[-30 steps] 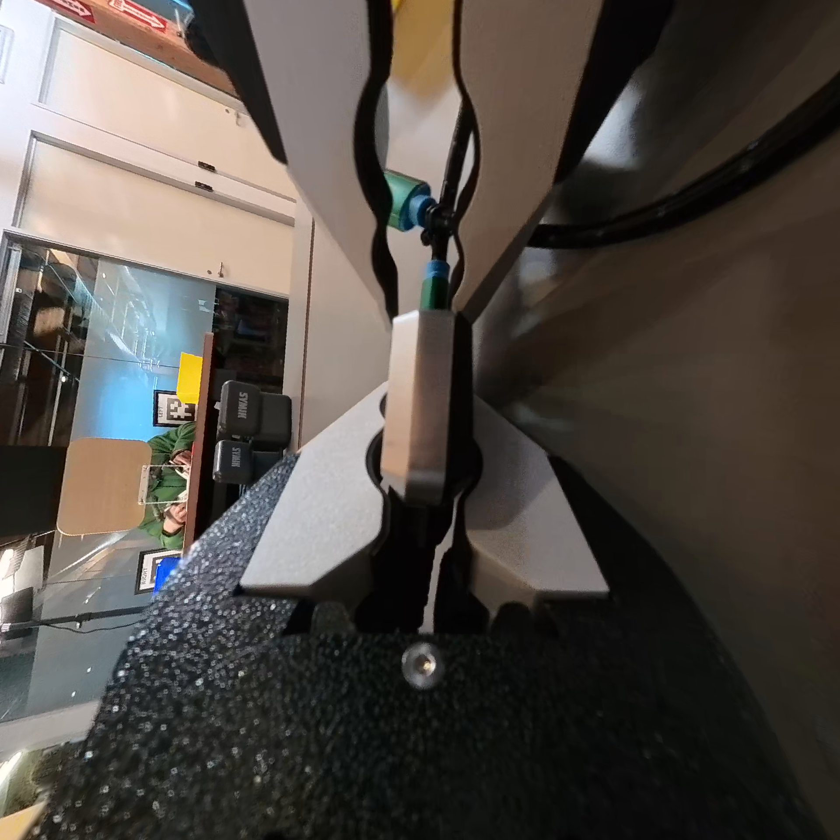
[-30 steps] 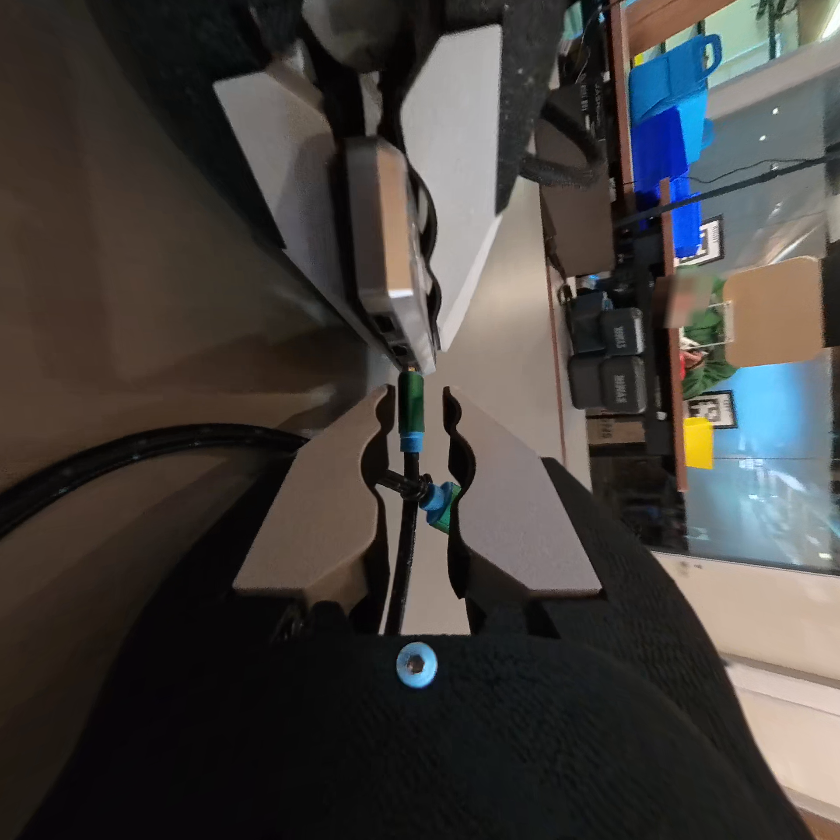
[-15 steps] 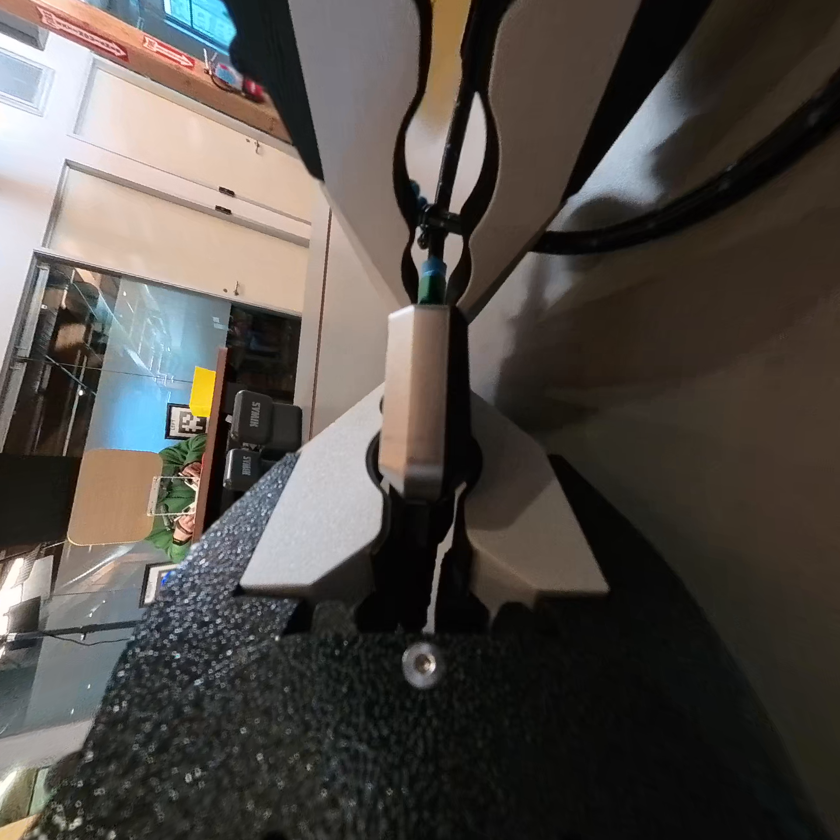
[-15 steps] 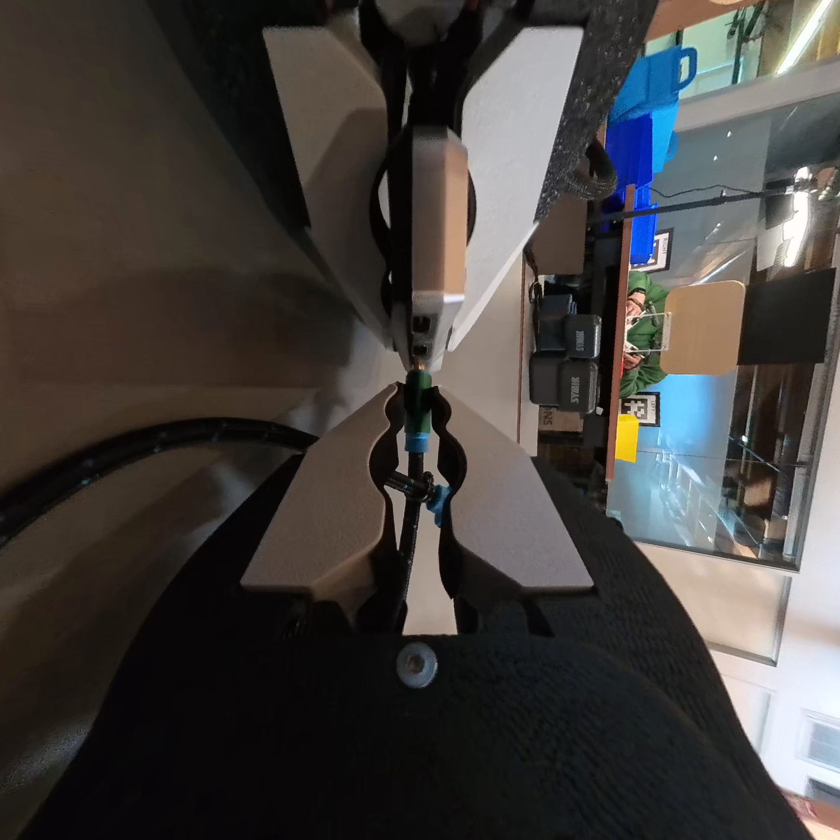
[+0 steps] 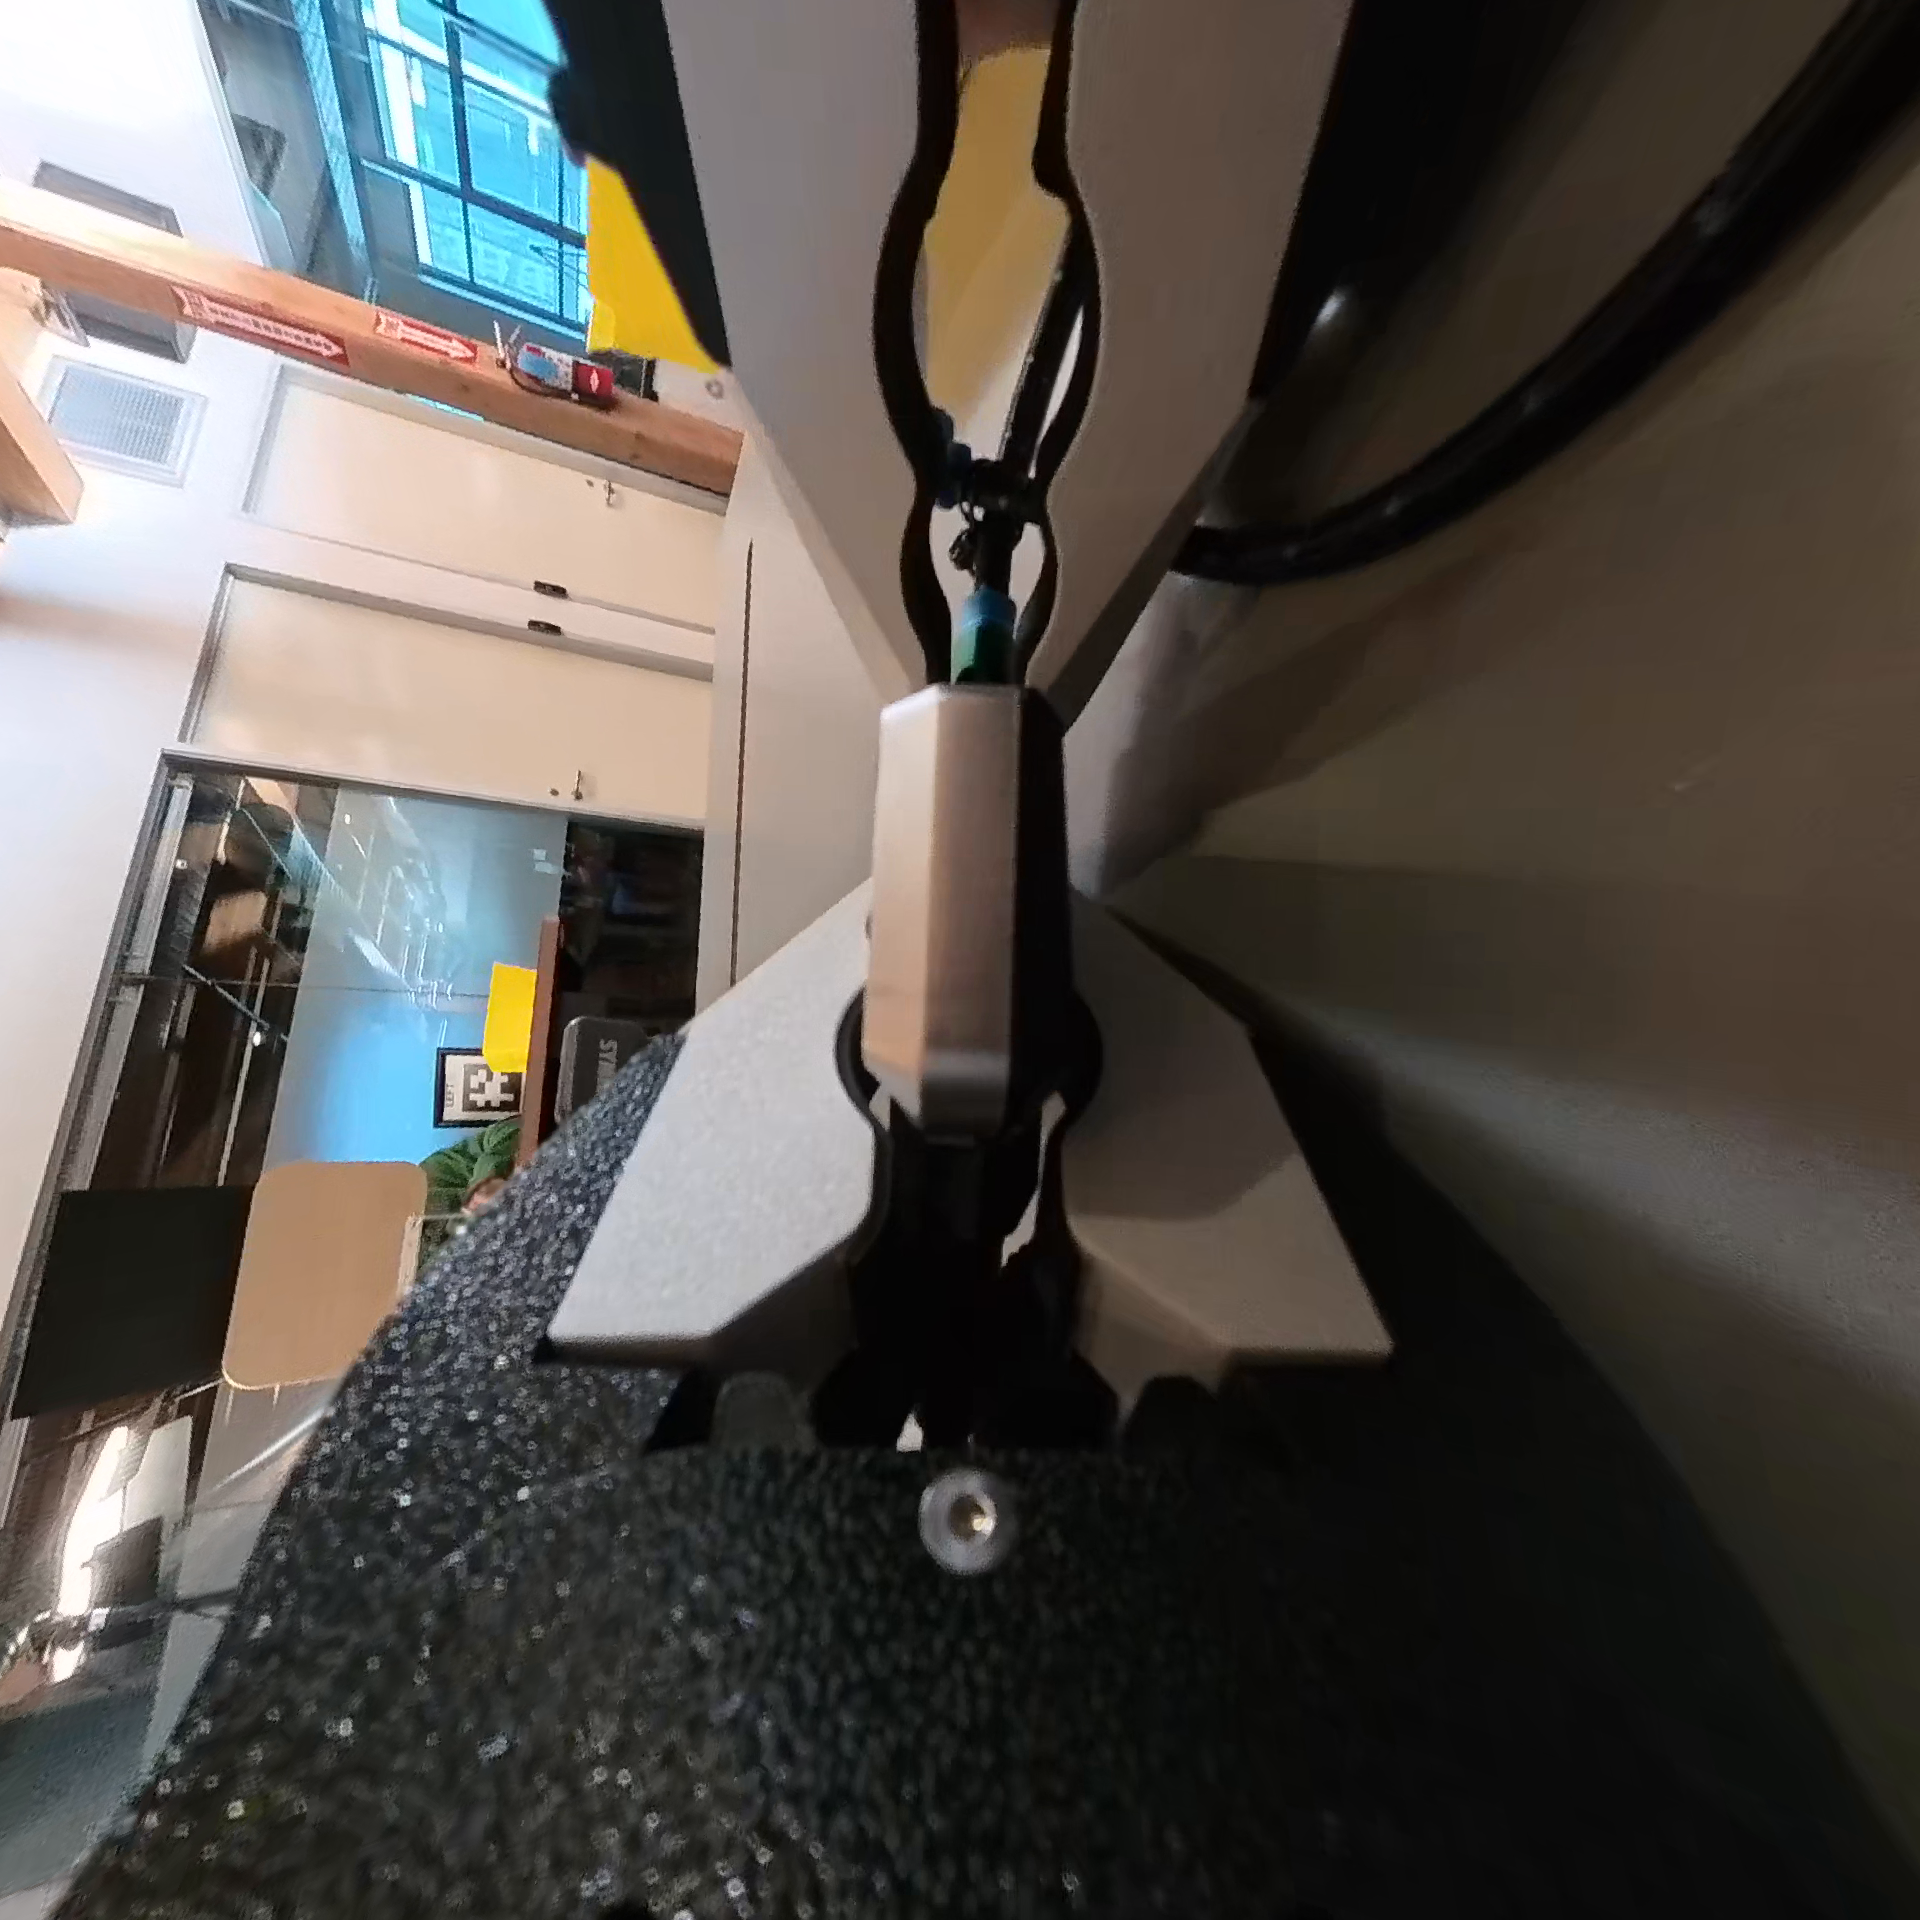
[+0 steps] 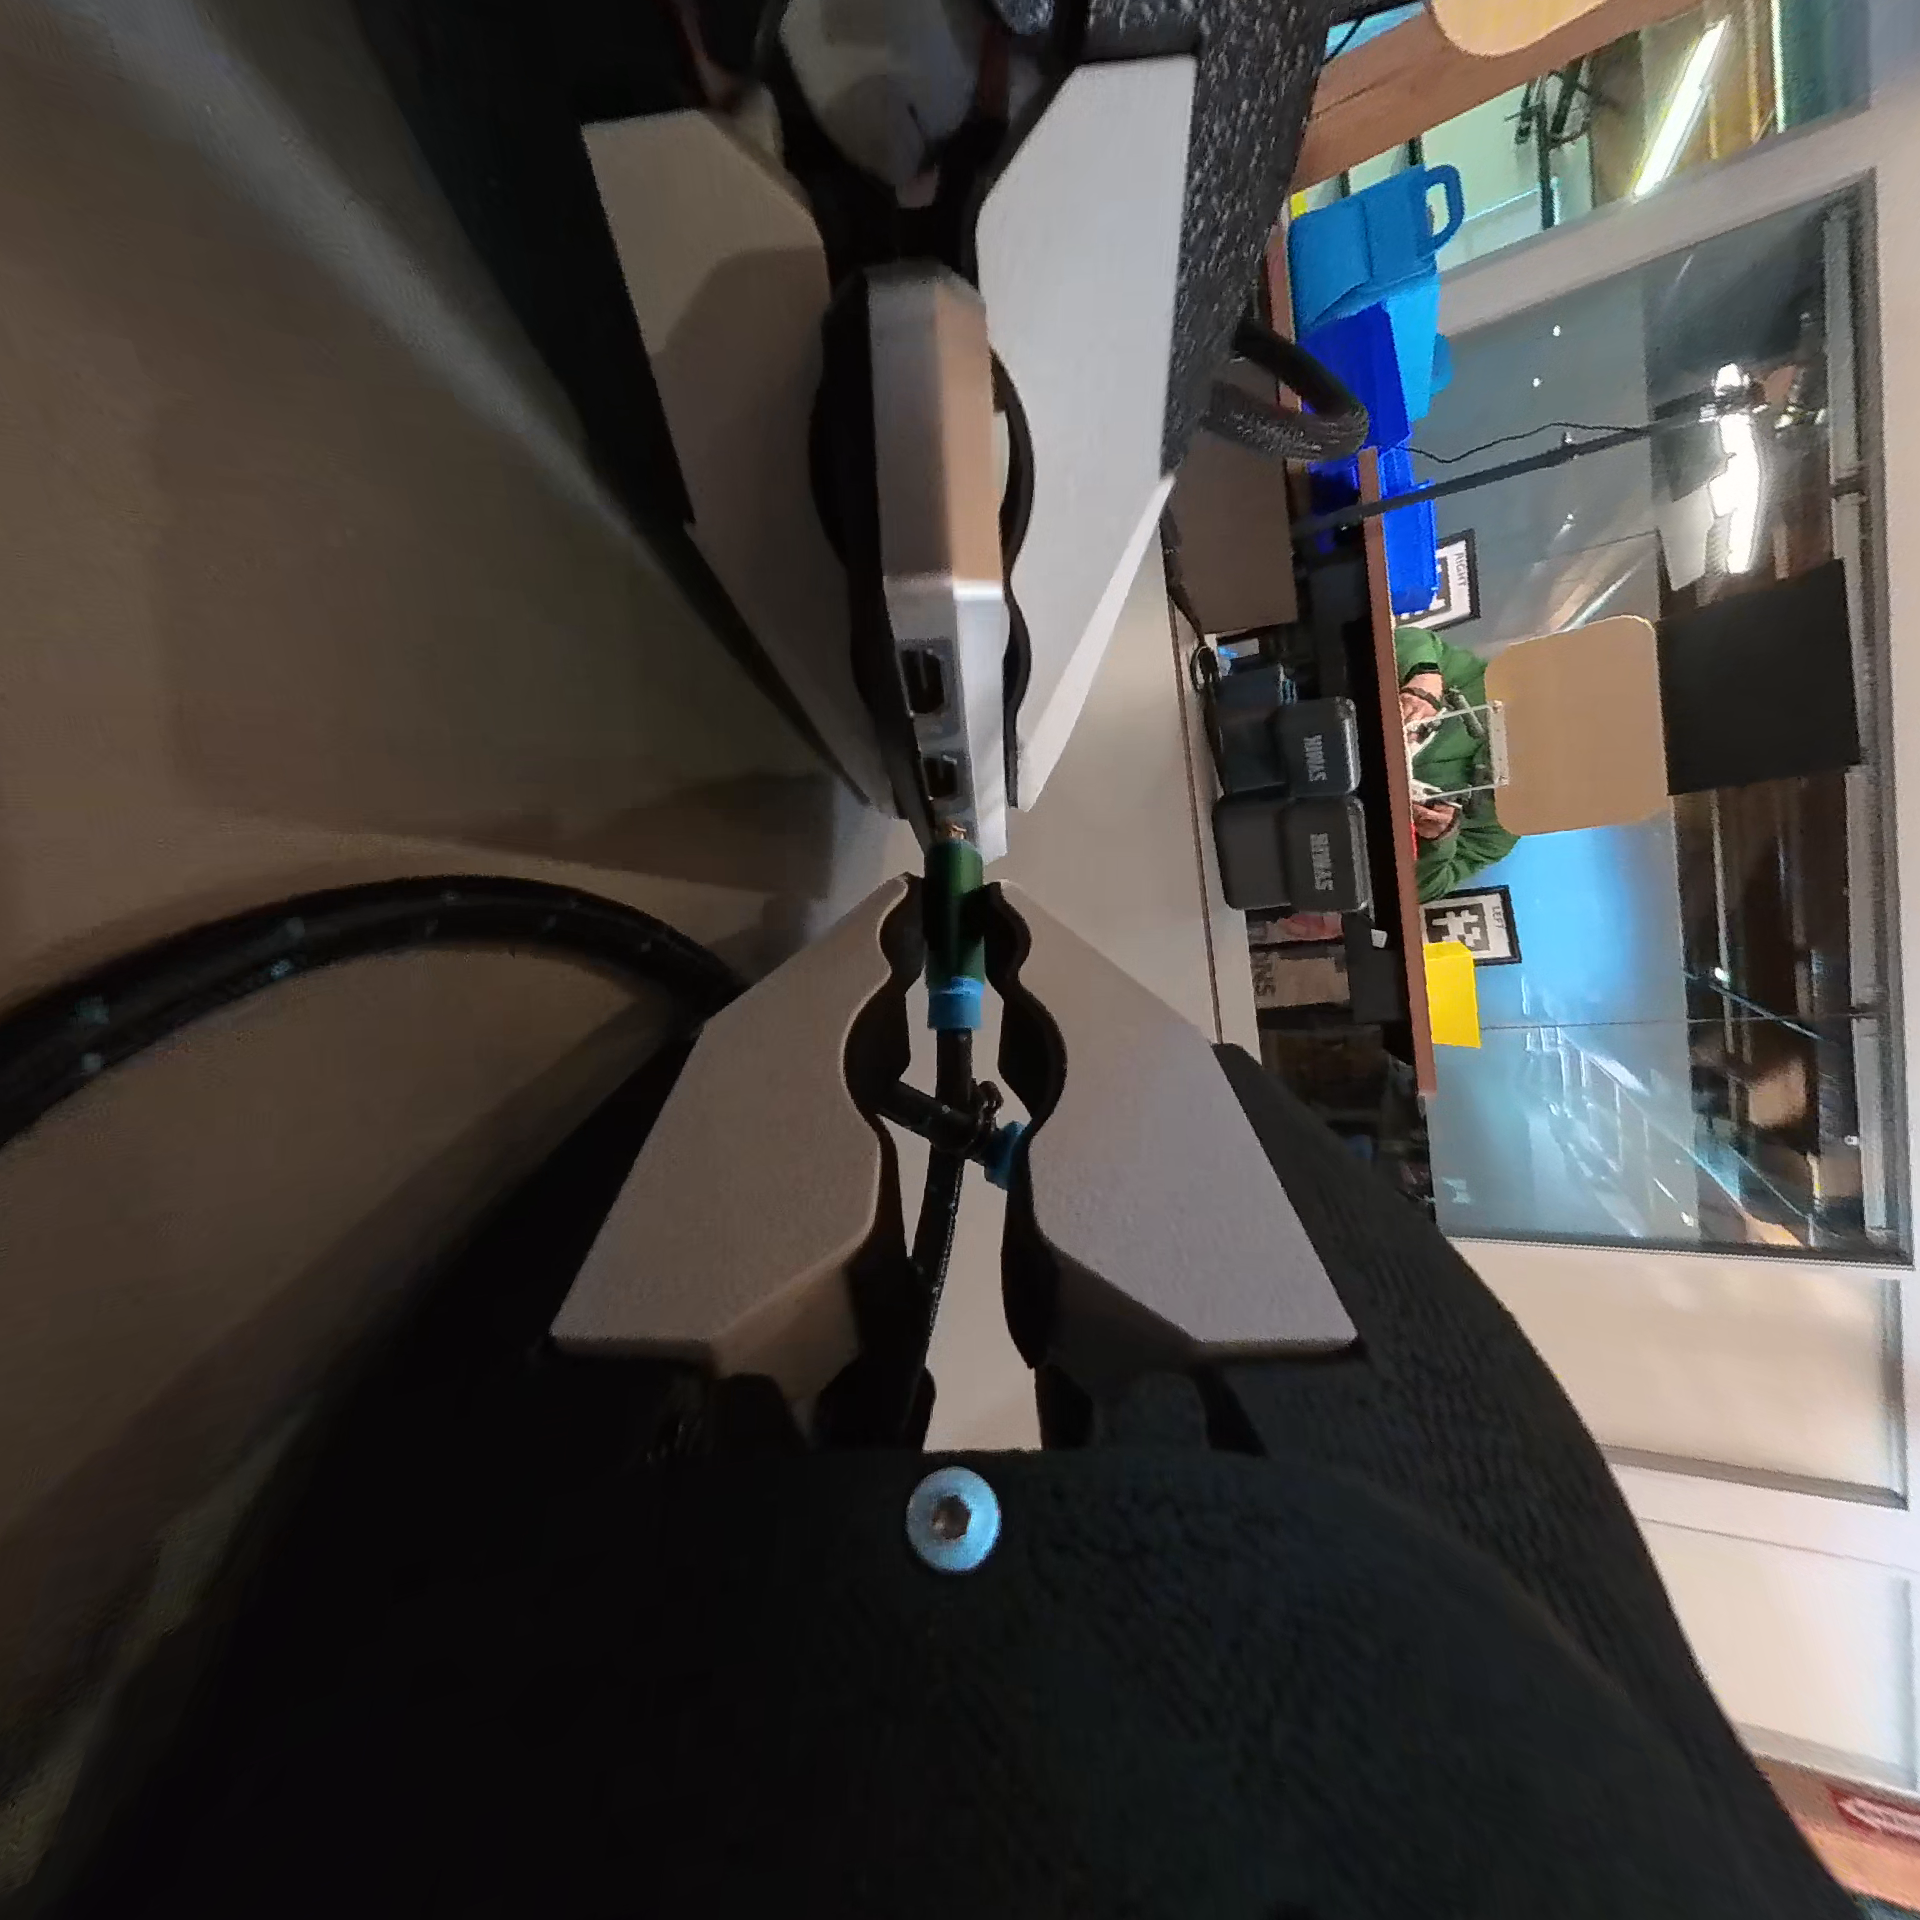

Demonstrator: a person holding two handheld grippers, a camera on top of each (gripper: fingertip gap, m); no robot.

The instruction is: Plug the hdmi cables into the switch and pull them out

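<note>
Left gripper clamped on silver switch, right gripper pinching green plug of black cable, plug tip at switch's nearest port, both above tan table

Daylight enters through the glass wall behind the tabletop, leaving that background bright and sharp. The tabletop nearest the lens is dim, softly blurred and streaked with broad shadows. Wide-angle distortion bends lines towards both frames' edges.
</note>
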